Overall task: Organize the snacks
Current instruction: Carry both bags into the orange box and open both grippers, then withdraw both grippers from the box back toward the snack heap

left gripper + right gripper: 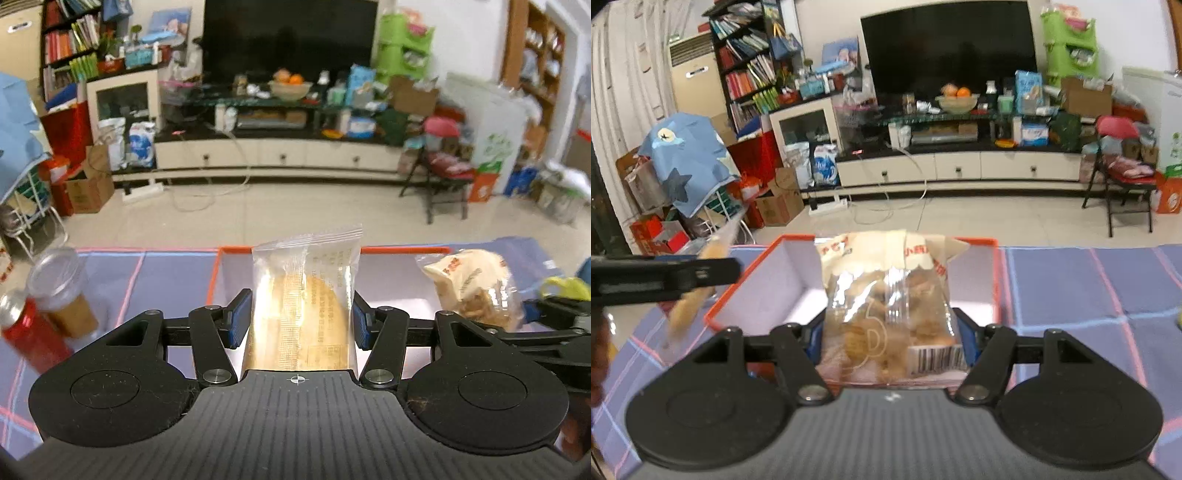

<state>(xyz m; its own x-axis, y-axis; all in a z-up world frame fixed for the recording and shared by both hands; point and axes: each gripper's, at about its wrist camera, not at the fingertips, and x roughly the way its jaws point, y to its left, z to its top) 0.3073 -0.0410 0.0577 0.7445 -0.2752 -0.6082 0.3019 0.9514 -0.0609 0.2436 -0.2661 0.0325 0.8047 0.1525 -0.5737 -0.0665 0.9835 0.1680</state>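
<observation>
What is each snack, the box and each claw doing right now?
Left claw: shut on the flat wafer packet, held upright.
Right claw: shut on the bag of crunchy snacks.
Orange box: open on top; no snack visible inside.
Clear jar: lid on.
Red can: tilted in view, blurred.

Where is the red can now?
In the left wrist view the red can is at the far left on the checked cloth, touching a clear jar and left of the orange box.

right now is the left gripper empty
No, the left gripper has its blue-padded fingers pressed on both sides of a clear snack packet holding a flat golden biscuit.
</observation>
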